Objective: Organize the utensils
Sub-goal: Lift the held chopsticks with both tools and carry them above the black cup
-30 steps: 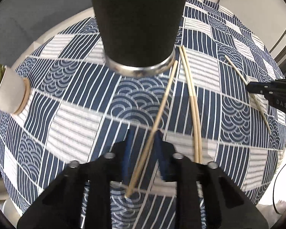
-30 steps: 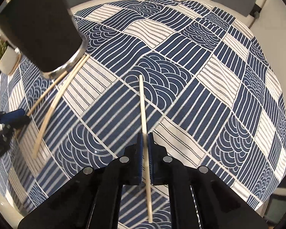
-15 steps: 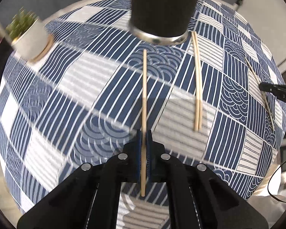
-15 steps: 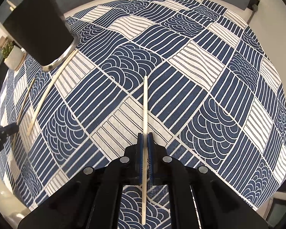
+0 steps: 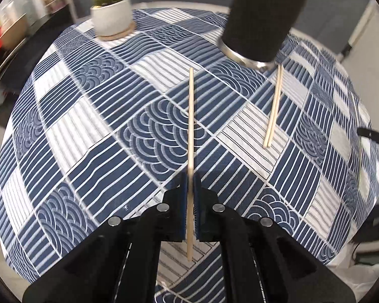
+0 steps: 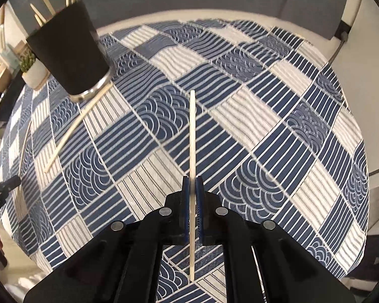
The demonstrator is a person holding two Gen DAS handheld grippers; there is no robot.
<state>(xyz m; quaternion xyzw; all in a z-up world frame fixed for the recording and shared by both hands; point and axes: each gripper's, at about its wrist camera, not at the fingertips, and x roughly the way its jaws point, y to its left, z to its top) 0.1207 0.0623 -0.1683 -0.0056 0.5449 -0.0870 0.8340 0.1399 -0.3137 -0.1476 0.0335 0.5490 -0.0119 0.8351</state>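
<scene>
A wooden chopstick [image 5: 190,136] runs straight up the middle of the left wrist view, clamped between the blue pads of the left gripper [image 5: 189,184], whose jaws are closed on it; its upper end reaches toward the centre top of the frame and its lower end pokes out below the pads. In the right wrist view a paler chopstick [image 6: 192,151] stands the same way in the frame's centre, pinched by the closed right gripper [image 6: 192,186]. A pair of chopsticks [image 5: 273,111] lies side by side on the cloth at the right of the left view, their far ends touching the base of the black holder [image 5: 262,17], which stands at the upper right and has wooden sticks showing above its rim. In the right view this holder appears at the upper left, with sticks jutting from its mouth. Everything rests on a blue and white patterned tablecloth [image 5: 93,116] that fills both views. A small potted plant [image 5: 112,12] on a round coaster sits at the upper left of the left view, near the cloth's far edge. The dark tip of the other gripper shows at the right edge of the left view and at the left edge of the right view.
</scene>
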